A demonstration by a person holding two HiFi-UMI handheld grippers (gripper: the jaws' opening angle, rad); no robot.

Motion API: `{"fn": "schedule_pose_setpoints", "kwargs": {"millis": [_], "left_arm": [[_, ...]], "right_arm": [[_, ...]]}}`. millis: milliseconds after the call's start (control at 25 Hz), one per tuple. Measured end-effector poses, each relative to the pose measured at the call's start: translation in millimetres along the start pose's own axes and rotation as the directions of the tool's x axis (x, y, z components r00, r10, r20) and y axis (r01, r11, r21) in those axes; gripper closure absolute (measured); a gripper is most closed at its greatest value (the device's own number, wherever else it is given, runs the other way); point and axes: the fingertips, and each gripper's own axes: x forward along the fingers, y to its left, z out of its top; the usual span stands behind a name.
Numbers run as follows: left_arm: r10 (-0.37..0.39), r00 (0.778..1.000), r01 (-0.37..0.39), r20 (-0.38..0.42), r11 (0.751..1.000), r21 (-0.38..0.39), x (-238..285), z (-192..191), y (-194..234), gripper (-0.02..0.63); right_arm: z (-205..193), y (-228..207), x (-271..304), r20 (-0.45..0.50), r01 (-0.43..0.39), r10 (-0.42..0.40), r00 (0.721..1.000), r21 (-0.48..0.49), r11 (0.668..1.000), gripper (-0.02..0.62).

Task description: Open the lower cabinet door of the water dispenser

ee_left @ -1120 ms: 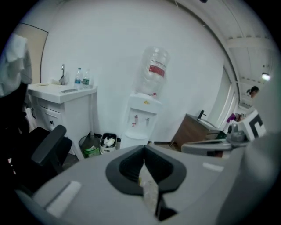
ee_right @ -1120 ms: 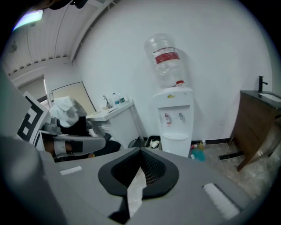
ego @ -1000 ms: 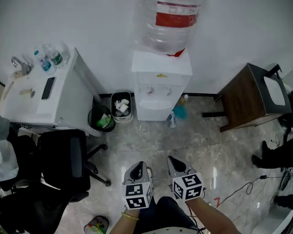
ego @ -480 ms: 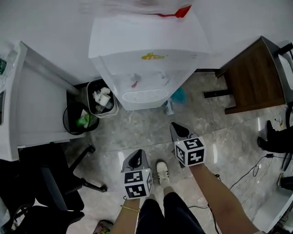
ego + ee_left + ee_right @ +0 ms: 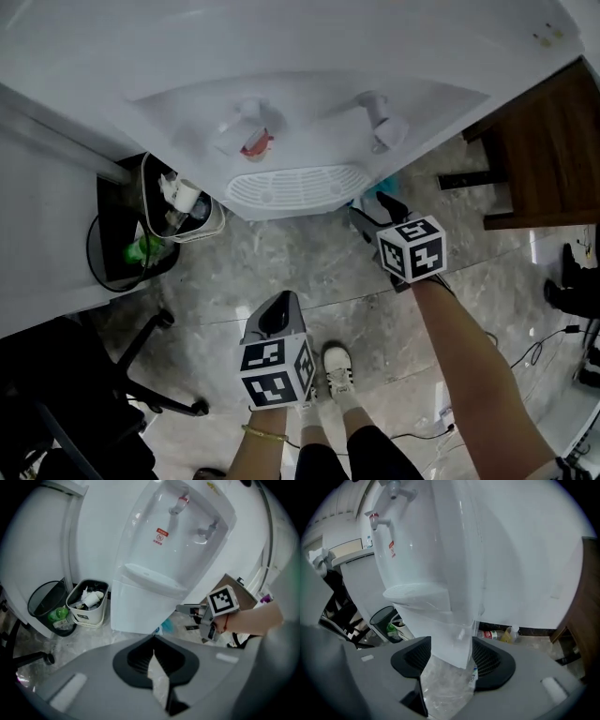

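The white water dispenser [image 5: 309, 112] fills the top of the head view, with its two taps and drip tray [image 5: 298, 186] seen from above. Its lower cabinet front [image 5: 140, 609] is closed and stands below the tray; the right gripper view shows the lower body's corner [image 5: 440, 634]. My right gripper [image 5: 373, 214] is low beside the dispenser's right front, a short way off it. Its jaws [image 5: 450, 665] are opening with nothing between them. My left gripper [image 5: 278, 305] hangs further back over the floor, jaws together [image 5: 152, 651] and holding nothing.
A white bin [image 5: 183, 211] and a black bin [image 5: 131, 248] stand left of the dispenser. A brown wooden table [image 5: 544, 159] is at its right. Bottles [image 5: 494, 633] lie by the wall. A black office chair [image 5: 84, 412] is at the lower left, and my shoe [image 5: 337, 366] is below.
Both grippers have come down and forward towards the dispenser, which now looms much larger. The right gripper leads, and its jaws now stand spread apart.
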Motion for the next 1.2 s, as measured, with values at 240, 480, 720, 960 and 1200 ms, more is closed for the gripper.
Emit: {"fn": "schedule_pose_setpoints", "kwargs": {"millis": [240,480,720,960,1200], "left_arm": [[0.009,1.0,-0.009,-0.008,1.0,0.001,26.5,-16.4,10.2,0.6],[0.003,1.0,-0.003,-0.009,1.0,-0.003,24.8,-22.4,6.3,0.6],[-0.01,1.0,0.01,0.001,1.0,-0.005,9.1,-28.2,0.4,0.6],[-0.005,1.0,0.005,0.017,1.0,0.001,-12.8,-54.9,14.0,0.6],[0.0,1.0,0.001,0.018,0.998,-0.066,-36.5,-82.5,37.9,0.6]], "right_arm": [[9.0,-11.0,28.0,0.045,-0.011,0.014,0.999,-0.081,0.997,0.333],[5.6,-0.7,24.8,0.034,-0.022,0.025,0.999,-0.084,0.996,0.296],[-26.8,22.4,-5.2,0.0,-0.01,0.01,1.0,-0.036,0.999,0.327],[-76.0,80.1,-41.5,-0.041,-0.028,0.027,0.999,-0.021,0.999,0.403],[-113.6,172.3,-67.6,-0.064,-0.126,0.127,0.99,0.018,0.992,0.46]]}}
